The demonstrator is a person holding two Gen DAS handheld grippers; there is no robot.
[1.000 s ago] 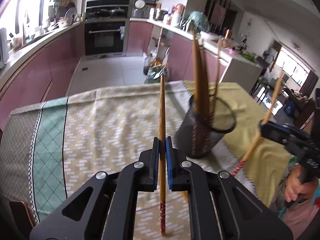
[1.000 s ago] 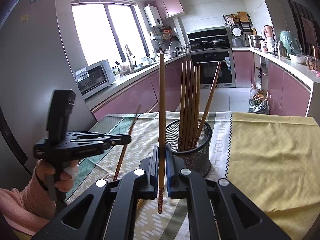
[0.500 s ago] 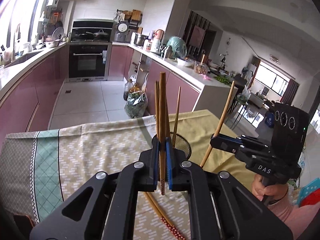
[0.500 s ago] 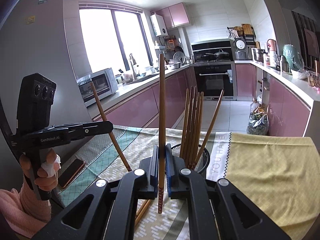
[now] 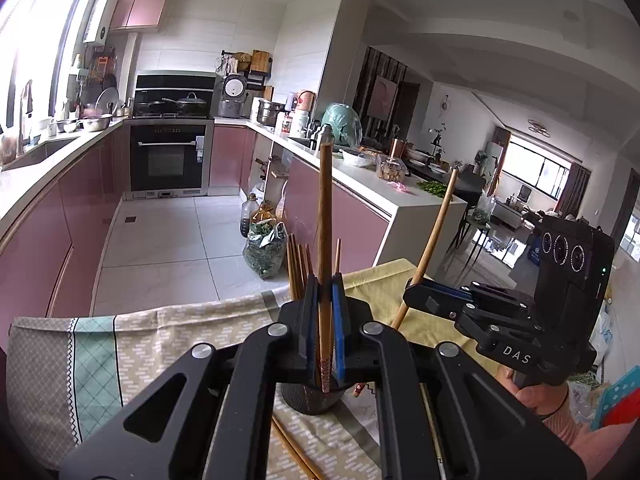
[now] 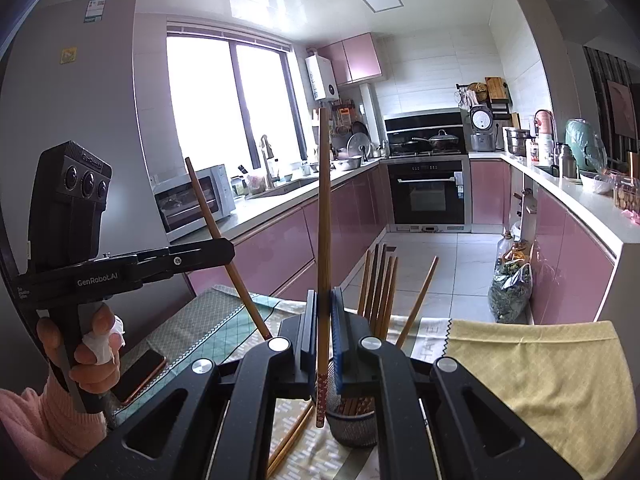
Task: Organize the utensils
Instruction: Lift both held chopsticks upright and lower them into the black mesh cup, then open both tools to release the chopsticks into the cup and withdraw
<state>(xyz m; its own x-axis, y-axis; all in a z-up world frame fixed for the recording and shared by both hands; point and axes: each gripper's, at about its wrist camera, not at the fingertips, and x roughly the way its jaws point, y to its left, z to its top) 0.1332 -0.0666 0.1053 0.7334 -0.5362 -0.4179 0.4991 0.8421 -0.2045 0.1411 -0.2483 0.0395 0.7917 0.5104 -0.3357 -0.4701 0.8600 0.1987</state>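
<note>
Now, from largest to smallest: the cloth-covered counter (image 6: 532, 356) carries a mesh cup (image 6: 352, 426) of upright chopsticks, the collecting point. I hold my left gripper (image 5: 326, 322) and right gripper (image 6: 325, 330) above it, each with fingers pinching one chopstick (image 5: 325, 240) (image 6: 323, 240) upright, patterned tip down, apparently so each can drop straight in. Loose chopsticks (image 6: 290, 444) lie beside the cup.

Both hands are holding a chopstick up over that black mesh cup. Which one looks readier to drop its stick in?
Probably the left. In its own view the left gripper holds its chopstick upright with the patterned tip right over the mesh cup. In the right gripper view, that chopstick tip hangs just left of the cup's rim.
</note>
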